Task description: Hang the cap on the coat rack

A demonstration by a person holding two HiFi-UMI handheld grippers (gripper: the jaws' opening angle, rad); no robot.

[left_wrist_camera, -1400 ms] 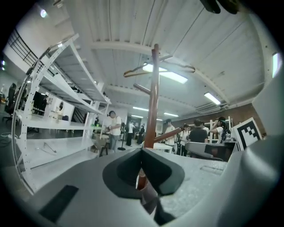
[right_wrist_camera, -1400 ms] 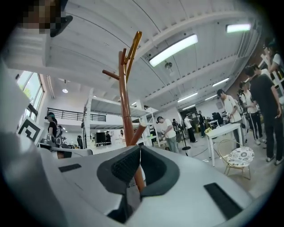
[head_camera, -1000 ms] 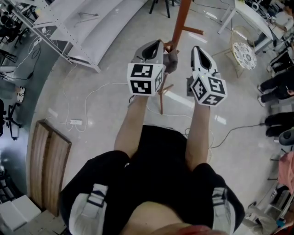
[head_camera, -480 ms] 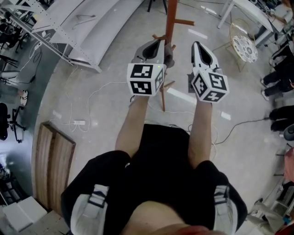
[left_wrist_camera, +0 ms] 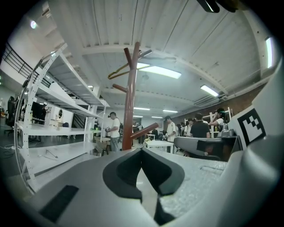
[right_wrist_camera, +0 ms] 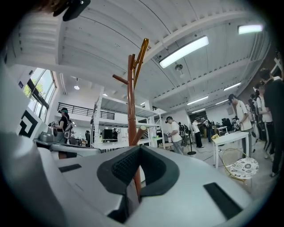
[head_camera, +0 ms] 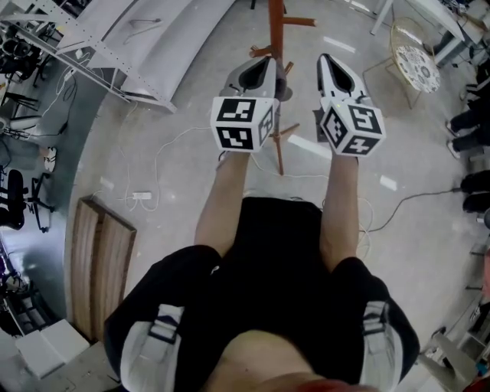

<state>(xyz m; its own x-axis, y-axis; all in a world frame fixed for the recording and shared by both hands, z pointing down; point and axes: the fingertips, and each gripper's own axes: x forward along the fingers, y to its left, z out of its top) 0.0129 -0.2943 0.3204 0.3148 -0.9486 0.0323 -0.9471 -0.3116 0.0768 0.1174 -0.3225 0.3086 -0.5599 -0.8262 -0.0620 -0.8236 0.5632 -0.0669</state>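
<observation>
Both grippers ride a touch higher in the head view than 1.0 s back, and the coat rack pole, slanted then, now runs straight up the frame between them; left gripper just beside the pole, right gripper near it on the other side, the 2 level with each other; left tongs together, pads meeting at the tips, nothing clamped; right tongs likewise closed at the tips, pads bare, pole showing through the slit below; rack upright on the floor, 1 low peg angled toward the left gripper; cap not made out in any view; grey shape against the pole beside the left gripper's nose, identity unclear; wooden bench well off to the left.
</observation>
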